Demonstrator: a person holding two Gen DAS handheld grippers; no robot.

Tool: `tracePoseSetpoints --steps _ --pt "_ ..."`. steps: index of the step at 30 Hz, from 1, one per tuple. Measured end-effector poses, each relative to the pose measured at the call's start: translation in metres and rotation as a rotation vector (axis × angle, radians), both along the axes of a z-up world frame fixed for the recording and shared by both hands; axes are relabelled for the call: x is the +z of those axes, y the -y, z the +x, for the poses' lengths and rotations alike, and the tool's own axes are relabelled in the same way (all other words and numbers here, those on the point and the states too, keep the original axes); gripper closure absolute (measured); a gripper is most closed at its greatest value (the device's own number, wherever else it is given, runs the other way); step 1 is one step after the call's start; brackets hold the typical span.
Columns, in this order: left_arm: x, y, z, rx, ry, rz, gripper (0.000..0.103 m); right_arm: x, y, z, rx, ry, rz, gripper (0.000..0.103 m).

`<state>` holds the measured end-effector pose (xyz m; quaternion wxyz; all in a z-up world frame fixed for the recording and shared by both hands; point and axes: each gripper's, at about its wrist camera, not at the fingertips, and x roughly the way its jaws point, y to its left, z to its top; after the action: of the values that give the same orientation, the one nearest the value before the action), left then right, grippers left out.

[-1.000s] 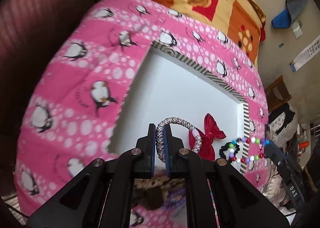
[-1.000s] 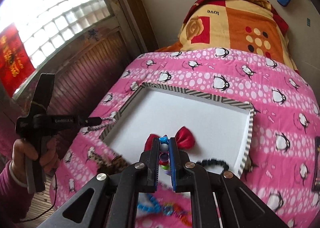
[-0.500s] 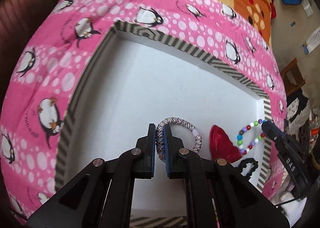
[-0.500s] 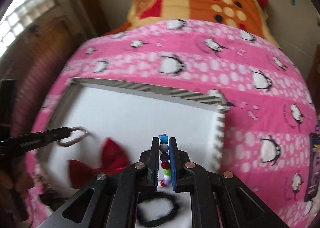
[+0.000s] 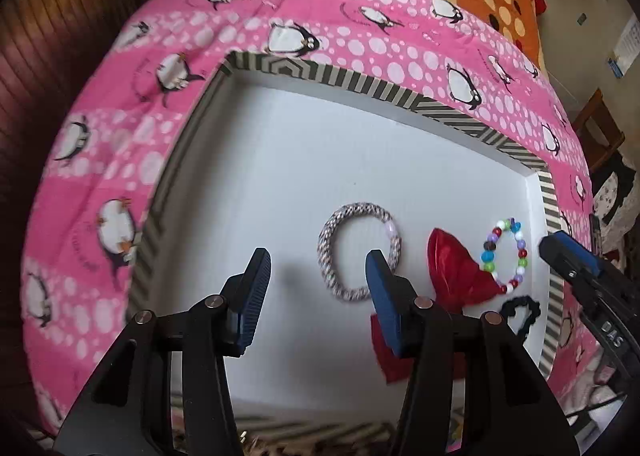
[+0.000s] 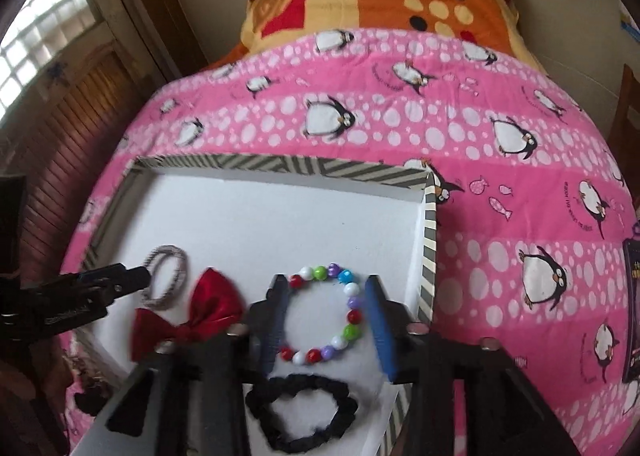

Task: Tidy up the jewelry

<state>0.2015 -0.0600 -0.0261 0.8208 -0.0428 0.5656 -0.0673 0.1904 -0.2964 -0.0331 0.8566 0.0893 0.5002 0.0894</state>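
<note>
A white tray (image 5: 280, 160) with a striped rim sits on the pink penguin quilt (image 5: 120, 160). Both grippers' jaws are opening and grip nothing — the left gripper (image 5: 318, 276) above the braided bracelet (image 5: 360, 252), which lies flat on the tray floor. The right gripper (image 6: 326, 320) straddles the bead bracelet (image 6: 326, 316), flat beside the red bow (image 6: 192, 316) — neither pad pressing it.

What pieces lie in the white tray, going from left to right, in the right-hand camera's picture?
Grey braided bracelet → red bow → colourful bead bracelet, lying between the opening fingers of the right gripper. The black scrunchie sits nearer, below the beads, so it has no clear place in the row.
</note>
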Motion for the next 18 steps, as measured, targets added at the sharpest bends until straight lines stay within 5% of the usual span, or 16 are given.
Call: tracePoseSetpoints --steps 8,18 --pt "0.038 -0.022 -0.050 0.037 0.099 0.030 0.054 0.035 -0.002 -0.056 -0.003 0.077 0.061 0.064" --pt "0.052 -0.049 -0.123 0.077 0.156 0.092 0.054 0.053 -0.004 -0.128 0.023 0.089 0.092 0.064"
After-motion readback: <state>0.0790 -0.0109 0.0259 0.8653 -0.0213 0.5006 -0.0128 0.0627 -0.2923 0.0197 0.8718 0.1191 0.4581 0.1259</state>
